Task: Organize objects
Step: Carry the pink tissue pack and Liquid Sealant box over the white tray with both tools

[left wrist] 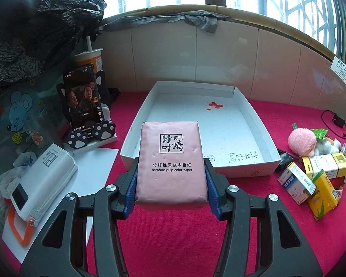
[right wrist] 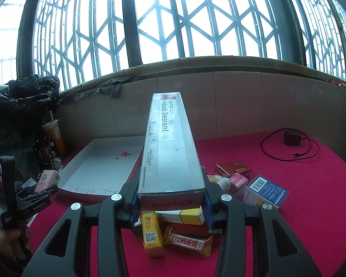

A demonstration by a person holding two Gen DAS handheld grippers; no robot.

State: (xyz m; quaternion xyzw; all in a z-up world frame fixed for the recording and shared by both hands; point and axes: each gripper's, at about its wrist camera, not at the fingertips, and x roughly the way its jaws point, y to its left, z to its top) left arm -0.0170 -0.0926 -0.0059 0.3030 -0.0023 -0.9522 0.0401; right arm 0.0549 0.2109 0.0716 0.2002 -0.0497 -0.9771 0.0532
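My left gripper (left wrist: 171, 180) is shut on a pink tissue pack (left wrist: 170, 159) and holds it over the near left corner of the white cardboard tray (left wrist: 242, 164). The pack also shows in the right wrist view (right wrist: 46, 180). My right gripper (right wrist: 171, 198) is shut on a long grey Liquid Sealant box (right wrist: 170, 145), held above a pile of small boxes and snacks (right wrist: 182, 228). The tray (right wrist: 85, 191) lies to the left of that box and holds nothing but red stains.
Small medicine boxes (left wrist: 320, 175) and a pink plush toy (left wrist: 302, 140) lie right of the tray on the red cloth. A phone on a stand (left wrist: 85, 106), a power bank (left wrist: 39, 182) and a drink cup (left wrist: 90, 57) stand at left. A charger with cable (right wrist: 290, 138) lies far right.
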